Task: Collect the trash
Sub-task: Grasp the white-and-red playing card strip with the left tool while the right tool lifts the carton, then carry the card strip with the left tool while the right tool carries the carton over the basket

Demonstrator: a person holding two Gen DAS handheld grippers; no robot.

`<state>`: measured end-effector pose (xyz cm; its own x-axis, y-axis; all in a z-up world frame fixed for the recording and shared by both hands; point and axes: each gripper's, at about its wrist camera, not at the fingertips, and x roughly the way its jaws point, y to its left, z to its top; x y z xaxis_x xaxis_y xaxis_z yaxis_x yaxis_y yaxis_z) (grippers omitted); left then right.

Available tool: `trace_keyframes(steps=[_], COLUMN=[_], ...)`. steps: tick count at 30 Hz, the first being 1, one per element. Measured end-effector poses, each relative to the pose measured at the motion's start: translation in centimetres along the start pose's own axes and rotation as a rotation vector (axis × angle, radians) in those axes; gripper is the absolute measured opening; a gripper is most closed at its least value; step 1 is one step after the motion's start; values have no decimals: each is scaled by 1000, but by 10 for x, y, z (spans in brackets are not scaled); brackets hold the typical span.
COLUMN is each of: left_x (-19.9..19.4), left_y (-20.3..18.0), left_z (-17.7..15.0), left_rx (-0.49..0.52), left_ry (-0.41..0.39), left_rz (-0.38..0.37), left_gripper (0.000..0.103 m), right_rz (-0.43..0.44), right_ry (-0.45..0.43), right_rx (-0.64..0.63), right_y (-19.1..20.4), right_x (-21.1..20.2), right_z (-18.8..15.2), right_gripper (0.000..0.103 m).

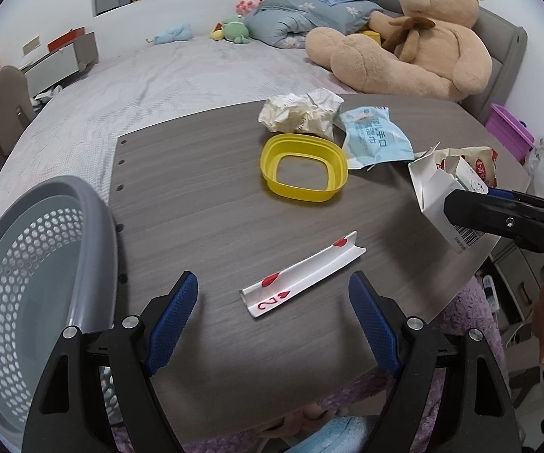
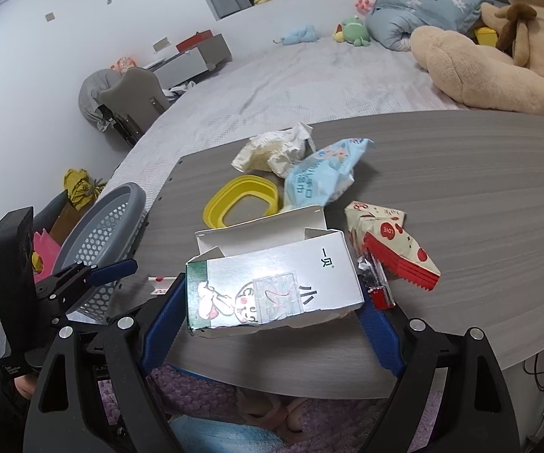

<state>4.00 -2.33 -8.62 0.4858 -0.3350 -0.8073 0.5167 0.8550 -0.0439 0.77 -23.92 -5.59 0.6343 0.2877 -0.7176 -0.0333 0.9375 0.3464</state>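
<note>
A grey table (image 1: 204, 204) carries the trash. A grey basket (image 1: 34, 264) sits at its left edge. The right gripper (image 2: 272, 302) holds a white carton (image 2: 272, 283) between wide-set pads, lifted near the table's front. The yellow ring (image 1: 304, 168) lies mid-table. The left gripper (image 1: 273, 302) hangs wide open, empty, over a bent card (image 1: 302, 275).

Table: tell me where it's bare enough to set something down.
Bare: the table between the grey basket and yellow ring, and its far right corner. Crowded: crumpled paper, wipes packet and carton.
</note>
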Motion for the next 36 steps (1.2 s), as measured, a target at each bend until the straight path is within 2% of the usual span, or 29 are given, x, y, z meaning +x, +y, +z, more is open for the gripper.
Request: trace_keyframes(steps=[7, 8, 9, 10, 12, 13, 15, 17, 26, 36], left_x=[21, 23, 25, 25, 25, 24, 24, 24, 11, -14], left_y=[-12, -13, -14, -15, -15, -16, -18, -19, -8, 8], left_z=[5, 6, 7, 8, 11, 12, 12, 12, 9, 8], left_rx=[73, 76, 80, 87, 89, 93, 95, 92, -7, -62], left_ry=[30, 30, 34, 27, 23, 24, 23, 25, 10, -33], left_rz=[1, 2, 4, 11, 0, -6, -12, -14, -29, -13], left_gripper=[78, 75, 69, 67, 47, 42, 23, 16, 12, 12], right_rz=[9, 13, 15, 17, 22, 24, 28, 34, 44, 127], right_ry=[15, 17, 19, 20, 19, 18, 22, 27, 40, 74], right_rx=[30, 33, 34, 35, 37, 39, 44, 42, 24, -14], right_y=[-15, -17, -17, -17, -19, -19, -20, -20, -9, 14], right_x=[2, 2, 3, 3, 3, 2, 3, 4, 14, 26], right_z=[-5, -7, -7, -8, -10, -10, -11, -12, -20, -21], right_gripper=[83, 83, 83, 83, 83, 83, 83, 83, 84, 88])
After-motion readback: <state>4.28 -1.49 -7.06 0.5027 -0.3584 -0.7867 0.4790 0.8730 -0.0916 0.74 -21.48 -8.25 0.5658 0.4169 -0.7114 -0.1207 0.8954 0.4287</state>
